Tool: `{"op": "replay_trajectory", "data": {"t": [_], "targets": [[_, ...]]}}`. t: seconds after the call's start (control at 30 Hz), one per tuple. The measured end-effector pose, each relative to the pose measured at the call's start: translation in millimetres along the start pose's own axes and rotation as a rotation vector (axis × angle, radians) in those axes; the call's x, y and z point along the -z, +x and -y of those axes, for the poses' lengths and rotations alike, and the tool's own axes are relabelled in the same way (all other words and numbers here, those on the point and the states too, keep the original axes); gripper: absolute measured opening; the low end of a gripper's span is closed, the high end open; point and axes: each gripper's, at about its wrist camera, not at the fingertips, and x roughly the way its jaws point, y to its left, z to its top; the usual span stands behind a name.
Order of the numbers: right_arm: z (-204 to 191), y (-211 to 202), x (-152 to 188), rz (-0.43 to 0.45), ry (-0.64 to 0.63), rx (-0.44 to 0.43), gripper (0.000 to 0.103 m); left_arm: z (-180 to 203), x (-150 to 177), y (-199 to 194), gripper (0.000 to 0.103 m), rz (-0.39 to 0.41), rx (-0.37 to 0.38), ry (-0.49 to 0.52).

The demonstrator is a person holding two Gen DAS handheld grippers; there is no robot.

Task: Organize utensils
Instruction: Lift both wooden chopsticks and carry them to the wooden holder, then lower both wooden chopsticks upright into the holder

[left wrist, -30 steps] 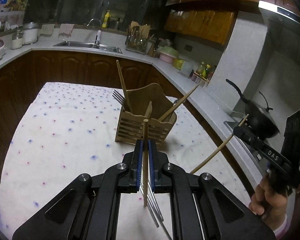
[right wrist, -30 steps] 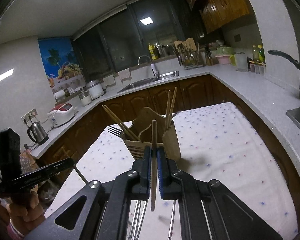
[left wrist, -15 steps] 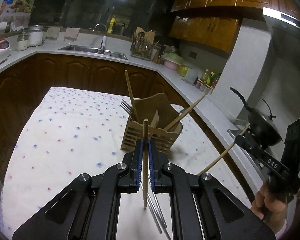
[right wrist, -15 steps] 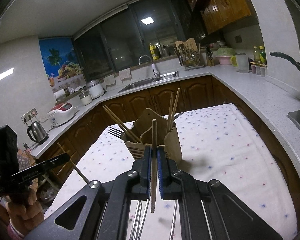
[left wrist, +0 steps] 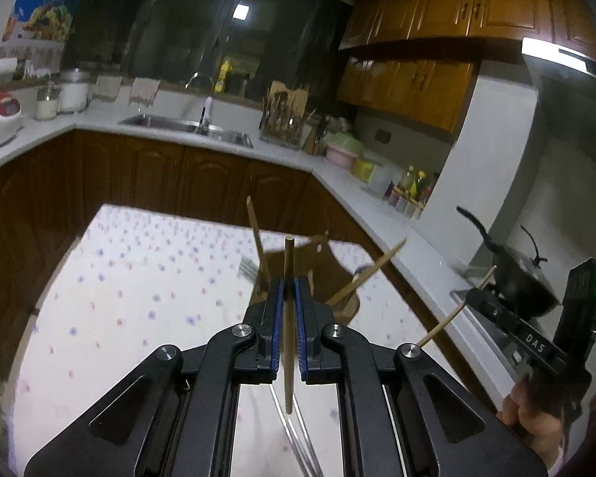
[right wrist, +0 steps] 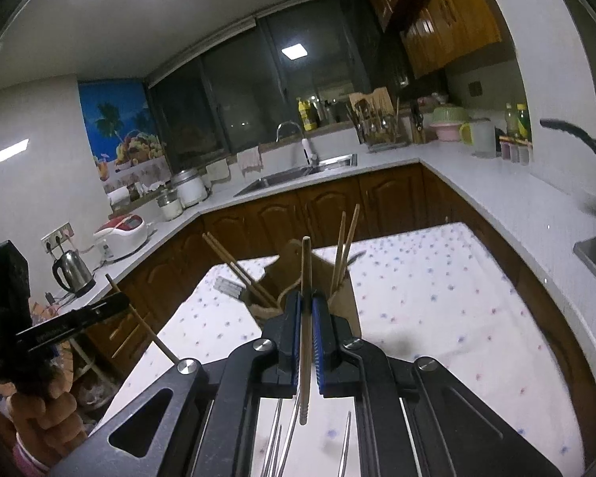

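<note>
A wooden utensil holder (left wrist: 339, 276) (right wrist: 294, 262) stands on the spotted tablecloth, with chopsticks (right wrist: 345, 242) and a fork (right wrist: 228, 286) in it. My left gripper (left wrist: 289, 290) is shut on a wooden chopstick (left wrist: 288, 278), held upright above the table in front of the holder. My right gripper (right wrist: 306, 304) is shut on another wooden chopstick (right wrist: 306, 278), also upright before the holder. Each gripper shows in the other's view, the right one (left wrist: 492, 306) at the far right, the left one (right wrist: 99, 310) at the far left.
Metal forks (right wrist: 278, 445) lie on the cloth (left wrist: 139, 286) under the grippers. A kitchen counter with a sink (left wrist: 186, 127), a rice cooker (right wrist: 119, 234), a kettle (right wrist: 73, 272) and a wok (left wrist: 520, 274) on the stove surrounds the table.
Both grippers have risen with their chopsticks; the holder sits lower in both views and is partly hidden behind the fingers.
</note>
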Motion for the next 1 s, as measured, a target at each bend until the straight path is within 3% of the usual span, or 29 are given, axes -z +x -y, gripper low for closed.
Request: {"op": "replay_trajectory", "data": {"t": [0.37, 0.5, 0.7, 1.0], "targets": [[-0.4, 6.6, -63.7, 0.181, -0.001, 0.017, 0.006, 2.3, -70.4, 20.6, 0.005, 0.156, -0.005, 0.001], [4.2, 21.6, -75.9, 0.213, 0.010, 0.039, 0.006, 3.7, -81.1, 39.7, 0.005, 0.181, -0.019, 0.002], [8.1, 53.0, -68.0, 0.197, 0.011, 0.063, 0.006, 1.2, -70.5, 77.1, 0.005, 0.183, -0.048, 0.011], [12.7, 96.8, -29.7, 0.083, -0.016, 0.096, 0.006, -11.0, -29.1, 124.8, 0.005, 0.064, -0.076, -0.001]]}}
